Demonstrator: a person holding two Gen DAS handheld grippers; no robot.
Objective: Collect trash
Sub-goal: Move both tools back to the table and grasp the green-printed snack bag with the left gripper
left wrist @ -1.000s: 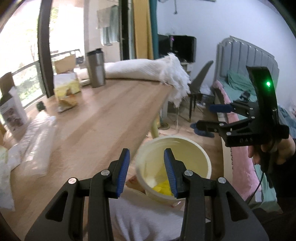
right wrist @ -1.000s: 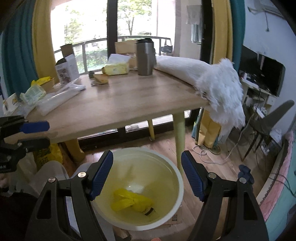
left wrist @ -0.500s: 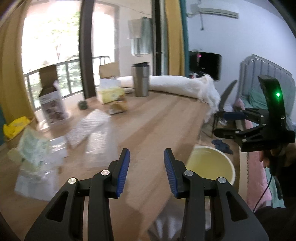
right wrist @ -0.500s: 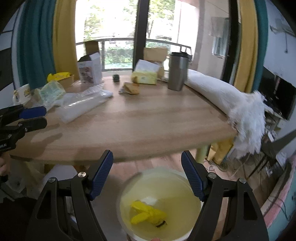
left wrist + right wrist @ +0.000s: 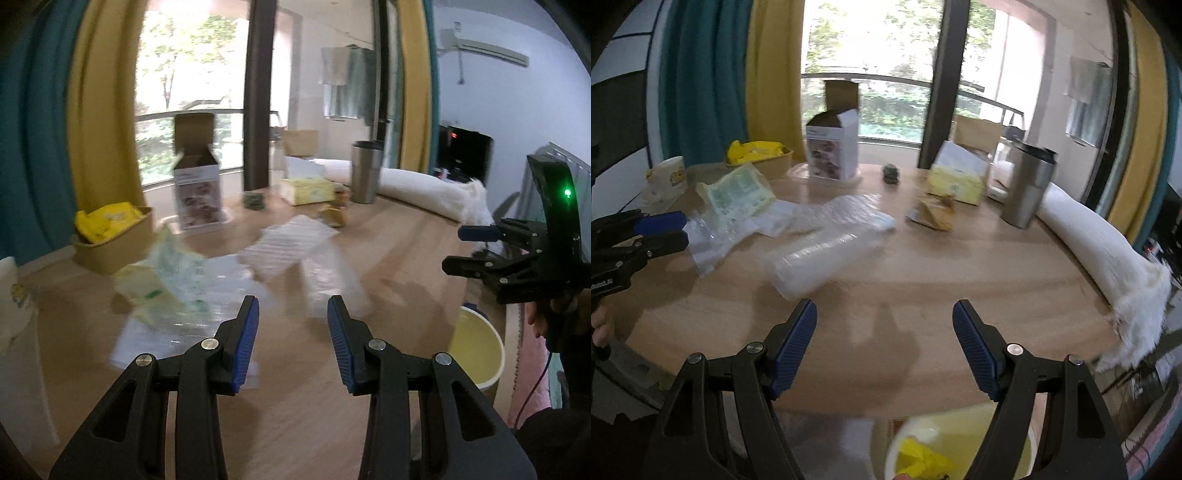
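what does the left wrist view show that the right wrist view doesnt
Only the left wrist view shows the wall air conditioner and the dark screen. Only the right wrist view shows yellow trash inside the bin and the towel's frayed end. Both show the steel tumbler, the clear plastic wrap and both open, empty hand-held grippers: left, right.

Plastic packaging (image 5: 827, 240) lies mid-table (image 5: 923, 280), printed bag (image 5: 737, 194) to its left, open carton (image 5: 833, 146) behind. Steel tumbler (image 5: 1028, 184) stands right, beside rolled cloth (image 5: 1097, 247) along the right edge. Bin (image 5: 960, 443) sits on floor below the near edge, wrapper (image 5: 923, 459) inside.
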